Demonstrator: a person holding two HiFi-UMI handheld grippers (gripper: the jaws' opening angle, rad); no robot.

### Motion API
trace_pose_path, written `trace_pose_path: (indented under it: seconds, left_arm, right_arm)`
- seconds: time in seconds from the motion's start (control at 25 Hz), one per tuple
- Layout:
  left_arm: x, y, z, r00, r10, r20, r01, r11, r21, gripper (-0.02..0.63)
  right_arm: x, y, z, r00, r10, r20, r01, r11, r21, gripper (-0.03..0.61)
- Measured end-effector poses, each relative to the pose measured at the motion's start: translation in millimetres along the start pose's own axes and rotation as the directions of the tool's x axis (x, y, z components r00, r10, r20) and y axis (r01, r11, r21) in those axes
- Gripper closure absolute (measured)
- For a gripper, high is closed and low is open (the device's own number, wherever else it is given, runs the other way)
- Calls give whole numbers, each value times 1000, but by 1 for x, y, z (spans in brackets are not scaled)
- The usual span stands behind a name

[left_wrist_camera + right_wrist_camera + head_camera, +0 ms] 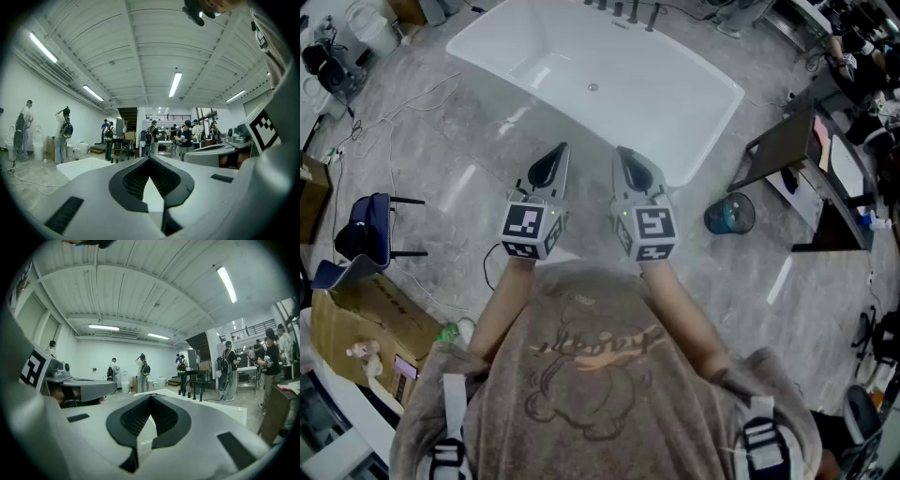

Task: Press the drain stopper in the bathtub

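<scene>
In the head view a white freestanding bathtub (675,103) stands on the grey floor ahead of me. Its small round drain stopper (592,87) sits mid-floor in the tub, and dark faucet fittings (628,11) line the far rim. My left gripper (559,150) and right gripper (622,152) are held side by side just short of the tub's near rim, both shut and empty. The left gripper view shows the left gripper (149,158) with jaws together, pointing level over the tub (82,166). The right gripper (151,396) looks the same in the right gripper view, beside the tub (225,411).
A blue chair (366,230) and a cardboard box (356,328) stand at left. A blue bin (729,214) and a dark slanted board (783,150) are right of the tub. Cables (403,112) trail over the floor. Several people (63,133) stand about in the background.
</scene>
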State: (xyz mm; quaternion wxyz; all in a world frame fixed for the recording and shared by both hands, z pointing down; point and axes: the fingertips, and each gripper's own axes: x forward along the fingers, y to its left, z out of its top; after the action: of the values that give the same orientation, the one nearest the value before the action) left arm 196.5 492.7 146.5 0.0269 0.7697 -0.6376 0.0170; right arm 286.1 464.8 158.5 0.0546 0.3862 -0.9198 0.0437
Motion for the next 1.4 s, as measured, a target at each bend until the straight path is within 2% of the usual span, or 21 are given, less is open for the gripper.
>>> trace_pose_path:
  seconds: [0.32,0.56,1.2,1.4]
  left_arm:
    - [6,8,-2,1000,-4,-7,4,1000,-3,611]
    - [13,30,-3,1000,-13,-7,13,1000,-8,611]
    - [55,94,1,983,-176,-49,177,984,8,611]
    - [68,107,-2,978,-203,-47,204,979,12,611]
  right_arm:
    - [10,2,-1,1000,3,-5,-3,1000,6,578]
    - [26,7,1,1000,-8,8,8,1000,22,577]
    - [93,13,19,990,-136,45,134,990,52,577]
    - [106,5,18,984,-175,44,173,984,52,577]
